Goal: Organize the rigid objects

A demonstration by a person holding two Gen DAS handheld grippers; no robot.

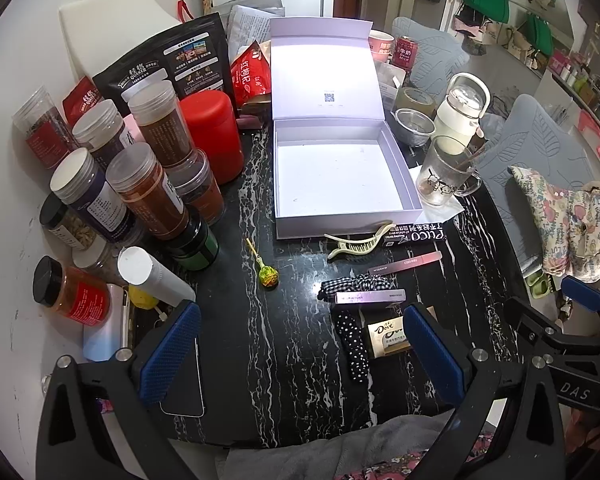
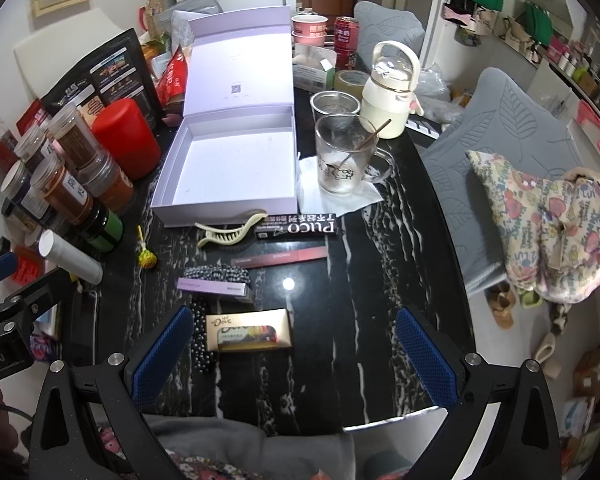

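right wrist view: the right claw (image 2: 292, 356) is held wide and empty over the dove box (image 2: 249, 330). the left claw (image 1: 300, 354) is spread wide too. nothing is seen inside the white box (image 2: 204, 209); hair clip (image 2: 230, 234), puco box (image 2: 296, 227) and lollipop (image 2: 146, 257) are left just before it on the worktop (image 2: 380, 280).

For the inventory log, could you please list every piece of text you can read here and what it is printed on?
"Dove": gold chocolate box
"PUCO": black slim box, upside down to the cameras
"QUAKER": black pouch
"DAS": right gripper body
Jar labels, red can, both slim pink boxes: too small or blurred.
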